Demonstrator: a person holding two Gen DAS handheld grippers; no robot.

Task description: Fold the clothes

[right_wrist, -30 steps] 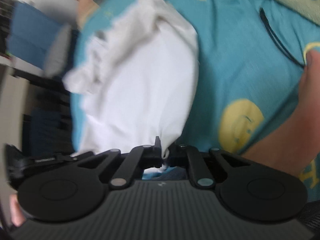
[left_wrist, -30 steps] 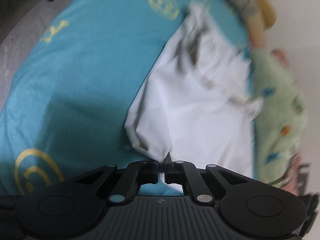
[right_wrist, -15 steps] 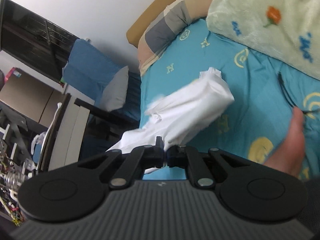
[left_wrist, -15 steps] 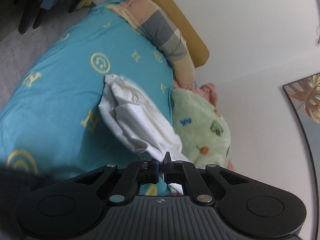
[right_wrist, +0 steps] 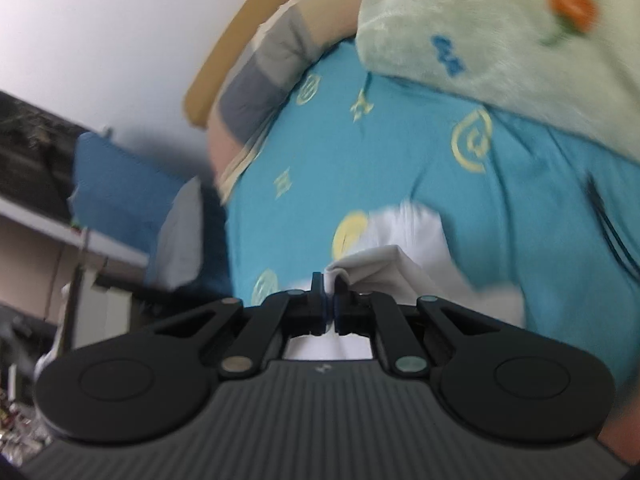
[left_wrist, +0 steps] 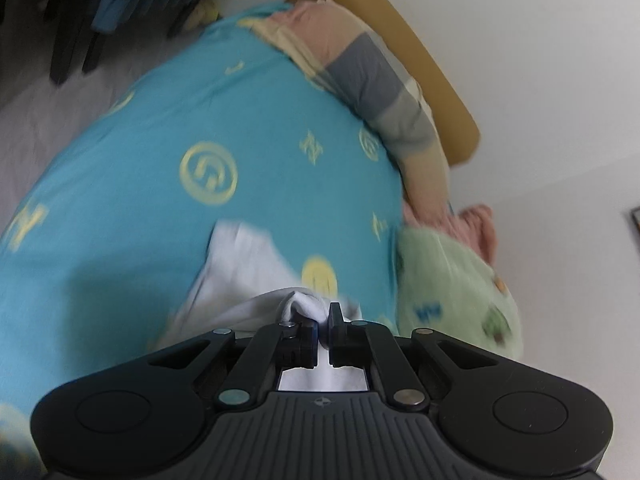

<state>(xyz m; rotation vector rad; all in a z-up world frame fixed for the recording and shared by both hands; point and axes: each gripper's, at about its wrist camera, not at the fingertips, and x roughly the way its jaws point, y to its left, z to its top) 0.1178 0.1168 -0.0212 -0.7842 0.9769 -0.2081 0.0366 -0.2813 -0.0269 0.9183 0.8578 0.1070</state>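
A white garment (left_wrist: 244, 268) hangs over the turquoise bed sheet (left_wrist: 160, 128), blurred by motion. My left gripper (left_wrist: 324, 320) is shut on a bunched edge of it, held above the bed. In the right wrist view the same white garment (right_wrist: 404, 248) drapes down from my right gripper (right_wrist: 329, 286), which is shut on another bunched edge of it. Most of the cloth hangs below and behind the grippers, out of sight.
A striped pillow (left_wrist: 376, 76) lies along the yellow headboard (left_wrist: 436, 80). A pale green blanket (left_wrist: 452, 280) with small prints lies at the right, also in the right wrist view (right_wrist: 500, 28). A black cord (right_wrist: 608, 224) lies on the sheet. Blue furniture (right_wrist: 116, 188) stands beside the bed.
Both grippers have lifted the white garment off the bed and tilted up toward the headboard. The cloth now hangs bunched close under the fingers instead of spread out.
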